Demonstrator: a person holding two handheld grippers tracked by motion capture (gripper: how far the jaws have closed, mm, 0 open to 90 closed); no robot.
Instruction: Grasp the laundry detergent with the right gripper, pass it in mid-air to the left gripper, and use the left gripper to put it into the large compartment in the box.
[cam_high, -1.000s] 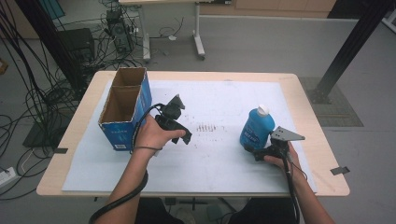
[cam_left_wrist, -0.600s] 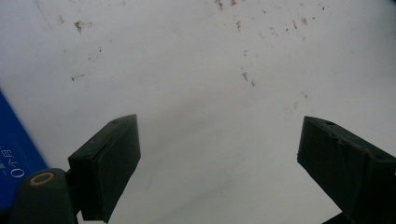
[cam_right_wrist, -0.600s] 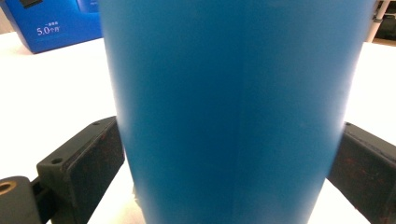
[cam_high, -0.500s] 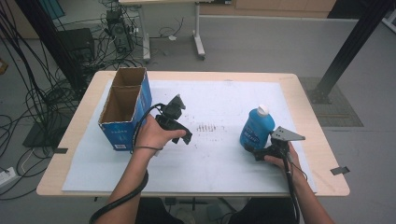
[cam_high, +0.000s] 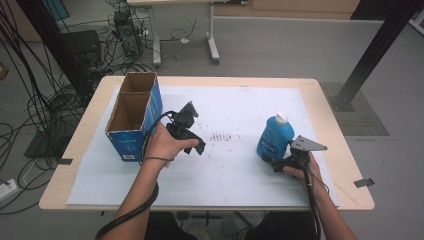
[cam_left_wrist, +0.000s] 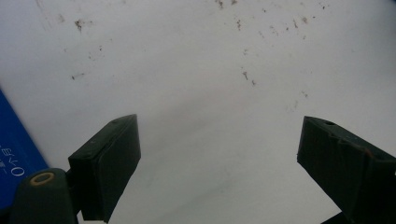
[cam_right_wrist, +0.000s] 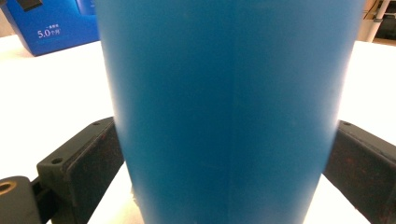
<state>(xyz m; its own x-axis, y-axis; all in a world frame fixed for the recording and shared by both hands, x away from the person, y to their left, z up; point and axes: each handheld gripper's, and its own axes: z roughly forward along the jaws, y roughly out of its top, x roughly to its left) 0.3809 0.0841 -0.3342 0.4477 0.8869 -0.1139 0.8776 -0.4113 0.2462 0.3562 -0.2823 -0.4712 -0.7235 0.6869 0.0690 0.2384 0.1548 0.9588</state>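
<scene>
1. Left hand-held gripper (cam_high: 192, 131): held in the left hand (cam_high: 162, 143), jaws spread wide with nothing between them, pointing down.
2. Right hand-held gripper (cam_high: 280, 159): held low in the right hand (cam_high: 300, 167), jaws clamped.

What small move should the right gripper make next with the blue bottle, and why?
Probably lift it a little. The right gripper has both jaws against the sides of the upright blue bottle, which stands on the white sheet, while the open box waits at the left.
</scene>
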